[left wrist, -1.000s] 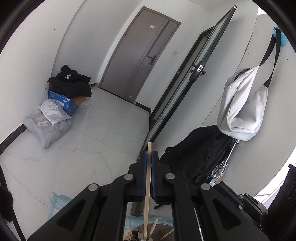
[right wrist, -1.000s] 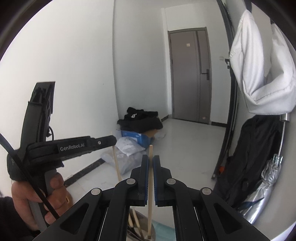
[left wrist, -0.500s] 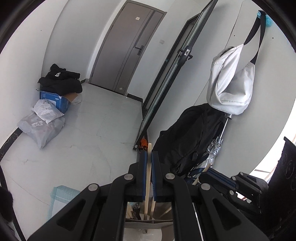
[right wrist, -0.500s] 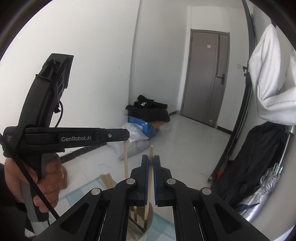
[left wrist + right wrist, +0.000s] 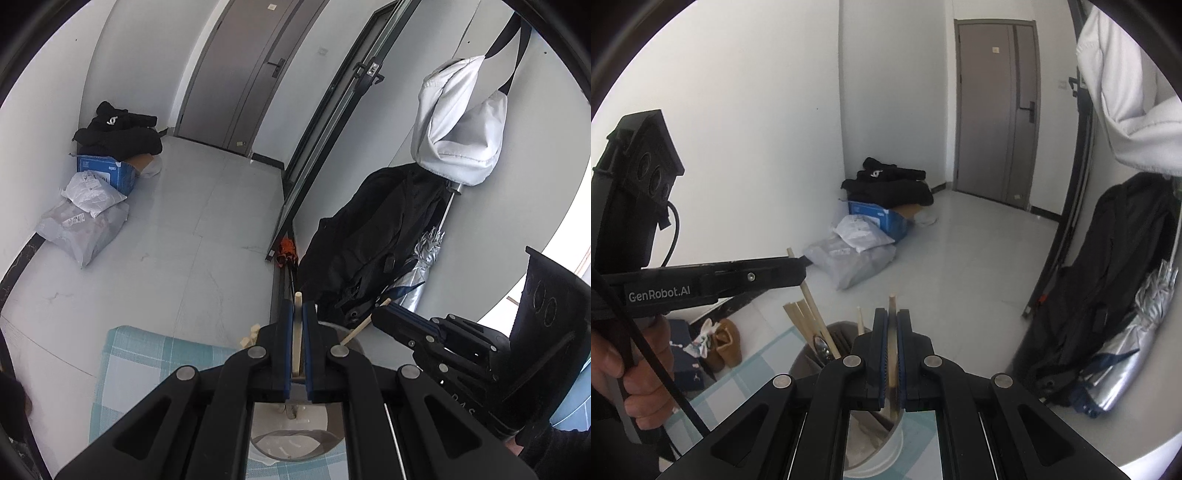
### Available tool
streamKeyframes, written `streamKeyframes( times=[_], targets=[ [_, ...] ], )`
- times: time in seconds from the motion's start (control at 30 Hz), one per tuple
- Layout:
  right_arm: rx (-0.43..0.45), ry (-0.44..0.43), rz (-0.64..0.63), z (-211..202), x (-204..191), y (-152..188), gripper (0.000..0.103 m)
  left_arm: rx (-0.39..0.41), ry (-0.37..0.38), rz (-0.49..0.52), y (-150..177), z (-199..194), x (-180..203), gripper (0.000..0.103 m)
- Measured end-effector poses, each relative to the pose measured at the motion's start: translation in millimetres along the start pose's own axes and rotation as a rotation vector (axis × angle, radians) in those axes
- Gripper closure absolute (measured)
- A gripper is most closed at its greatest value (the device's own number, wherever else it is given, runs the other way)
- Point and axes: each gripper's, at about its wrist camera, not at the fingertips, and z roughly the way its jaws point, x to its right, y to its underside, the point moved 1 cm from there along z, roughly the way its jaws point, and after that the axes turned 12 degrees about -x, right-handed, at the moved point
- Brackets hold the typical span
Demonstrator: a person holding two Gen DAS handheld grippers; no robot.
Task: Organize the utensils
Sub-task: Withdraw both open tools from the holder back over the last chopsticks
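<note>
My left gripper (image 5: 297, 314) is shut on a pale wooden chopstick (image 5: 296, 343) that points down into a round grey utensil holder (image 5: 295, 441). The holder stands on a teal checked cloth (image 5: 147, 358). To its right, my right gripper (image 5: 388, 317) grips another chopstick (image 5: 364, 325) over the holder's rim. In the right wrist view my right gripper (image 5: 892, 319) is shut on its chopstick (image 5: 893, 332), whose lower end is inside the holder (image 5: 892, 439). Several chopsticks (image 5: 803, 317) and a metal spoon (image 5: 820, 345) stand in the holder. My left gripper (image 5: 799, 269) comes in from the left, held by a hand (image 5: 639, 373).
Beyond the cloth is grey tiled floor with plastic bags (image 5: 81, 225), a blue box (image 5: 107, 175) and black clothes. A black coat (image 5: 369, 236), a folded umbrella (image 5: 424, 269) and a white bag (image 5: 461, 125) hang on the right. Brown shoes (image 5: 726, 343) sit below the table's left.
Both grippers have sunk toward the holder with their chopsticks. The holder and the checked cloth now show more fully, and the two grippers have come closer together.
</note>
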Motion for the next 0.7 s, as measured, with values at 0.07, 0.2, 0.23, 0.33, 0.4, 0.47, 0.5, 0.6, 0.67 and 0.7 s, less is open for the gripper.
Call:
streamKeyframes(
  times=[0.07,0.2,0.23,0.33,0.4,0.47,0.5,0.6,0.67,0.7],
  targets=[
    [-0.024,-0.018,0.034,-1,3,5,0.095,-0.007,-0.017,-0.035,4,0,-5,0.101],
    [-0.016,-0.061,0.071,-10,5,14,0.083,-0.012,-0.013,-0.100,7,-11,-11,0.092],
    [-0.007,-0.061,0.080,-14,5,16,0.081,-0.006,-0.024,-0.108,8,-15,-10,0.081],
    [-0.001,-0.053,0.117,-27,9,25,0.080,0.040,-0.050,-0.108,10,-32,-6,0.052],
    [0.013,-0.039,0.140,-39,10,31,0.075,0.063,-0.099,-0.090,14,-43,-2,0.049],
    [0.039,-0.031,0.172,-54,10,36,0.066,0.072,-0.129,-0.084,20,-54,2,0.049],
    [0.053,-0.030,0.186,-62,10,38,0.062,0.070,-0.134,-0.082,22,-58,4,0.048],
    [0.097,-0.024,0.212,-85,6,47,0.057,0.089,-0.168,-0.063,30,-71,13,0.040],
    [0.120,-0.022,0.215,-99,2,54,0.052,0.123,-0.195,-0.059,36,-84,18,0.033],
    [0.127,-0.019,0.218,-105,-1,57,0.051,0.142,-0.198,-0.058,41,-91,22,0.025]
  ],
)
